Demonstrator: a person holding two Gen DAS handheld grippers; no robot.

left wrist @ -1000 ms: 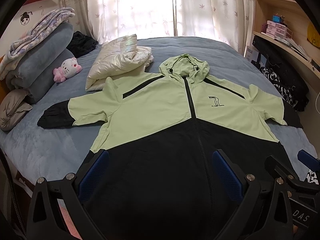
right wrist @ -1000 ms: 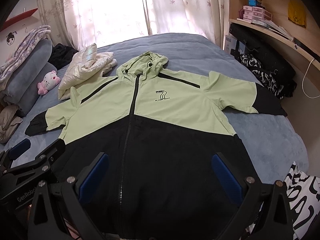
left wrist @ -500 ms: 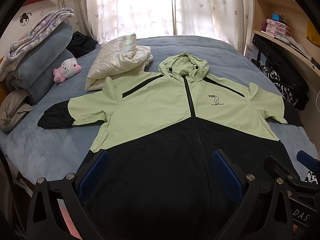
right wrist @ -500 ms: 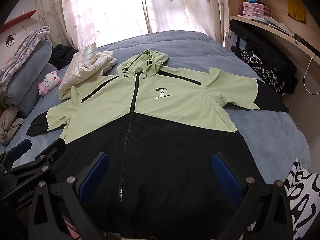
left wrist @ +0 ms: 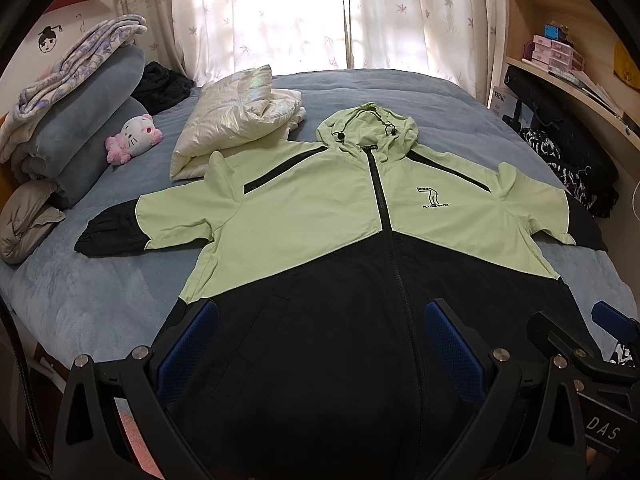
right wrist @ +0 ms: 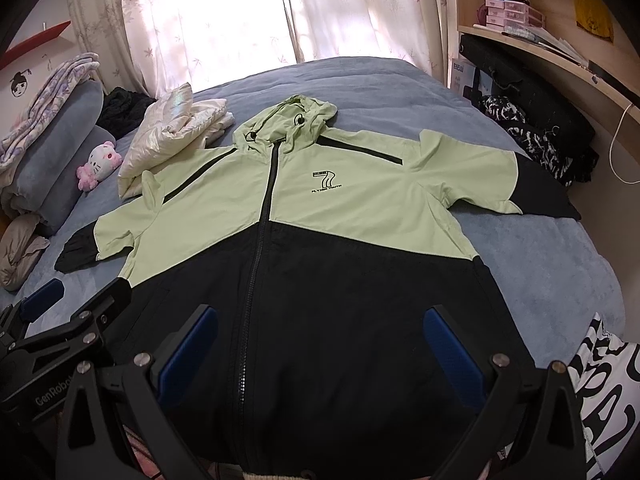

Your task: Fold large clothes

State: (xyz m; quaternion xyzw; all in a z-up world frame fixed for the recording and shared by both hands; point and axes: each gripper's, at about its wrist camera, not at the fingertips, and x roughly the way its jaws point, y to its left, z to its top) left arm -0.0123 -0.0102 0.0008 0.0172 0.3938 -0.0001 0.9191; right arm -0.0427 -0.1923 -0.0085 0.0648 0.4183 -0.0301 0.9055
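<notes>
green-and-black jacket [left wrist: 360,272] lies flat on the bed [left wrist: 92,300], long axis running from its hem at the near edge under both wide-open, empty grippers, left gripper [left wrist: 320,352] and right gripper [right wrist: 320,352], to the hood

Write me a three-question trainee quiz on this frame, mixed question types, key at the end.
1. True or false: the hooded jacket lies front up, zipped, on the bed.
2. Multiple choice: the left gripper and right gripper are A) both open, holding nothing; B) both shut on the hem; C) one open, one shut.
3. Which toy lies beside the folded white padded jacket?

Key: 1 true. 2 A. 3 the pink and white cat plush.
</notes>
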